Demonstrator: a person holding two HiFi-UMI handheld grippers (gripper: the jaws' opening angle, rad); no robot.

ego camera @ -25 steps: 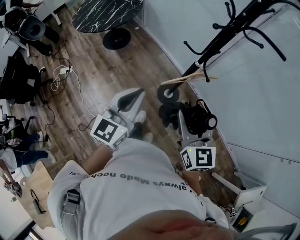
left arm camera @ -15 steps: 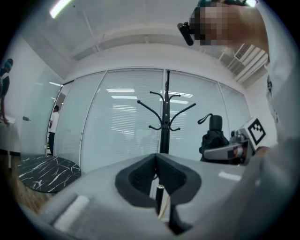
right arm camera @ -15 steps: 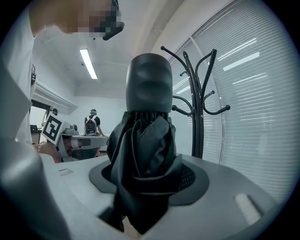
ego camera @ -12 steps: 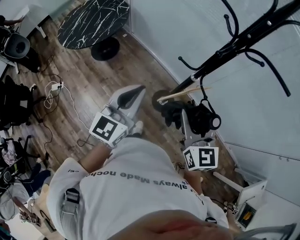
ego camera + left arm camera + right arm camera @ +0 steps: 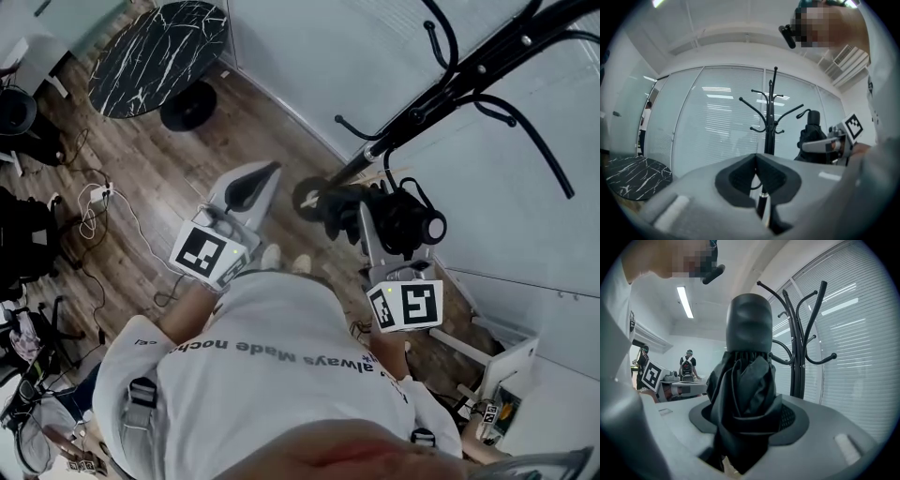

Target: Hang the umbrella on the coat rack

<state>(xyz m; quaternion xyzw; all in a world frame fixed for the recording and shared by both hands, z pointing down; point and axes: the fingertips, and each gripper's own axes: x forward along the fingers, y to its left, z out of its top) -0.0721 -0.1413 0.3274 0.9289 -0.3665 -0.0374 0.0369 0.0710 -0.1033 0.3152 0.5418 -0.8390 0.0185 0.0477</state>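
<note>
The black coat rack (image 5: 450, 89) slants across the head view from its round base (image 5: 309, 199) to hooked arms at the top right. It stands upright in the left gripper view (image 5: 770, 122) and in the right gripper view (image 5: 799, 357). My right gripper (image 5: 380, 217) is shut on the folded black umbrella (image 5: 403, 225), close beside the pole. The umbrella (image 5: 745, 394) stands upright between those jaws, its rounded end on top. My left gripper (image 5: 265, 173) is shut with nothing in it and points at the rack (image 5: 757, 157). The umbrella (image 5: 811, 133) shows to its right.
A glass wall with blinds (image 5: 717, 126) rises behind the rack. A round black marble table (image 5: 155, 56) stands at the back left. Cables (image 5: 94, 202) lie on the wood floor. White furniture (image 5: 506, 361) sits at the lower right. People (image 5: 687, 364) stand far off.
Both grippers have moved forward towards the coat rack, and the umbrella now sits next to the pole. The pale wooden stick seen by the pole earlier no longer shows.
</note>
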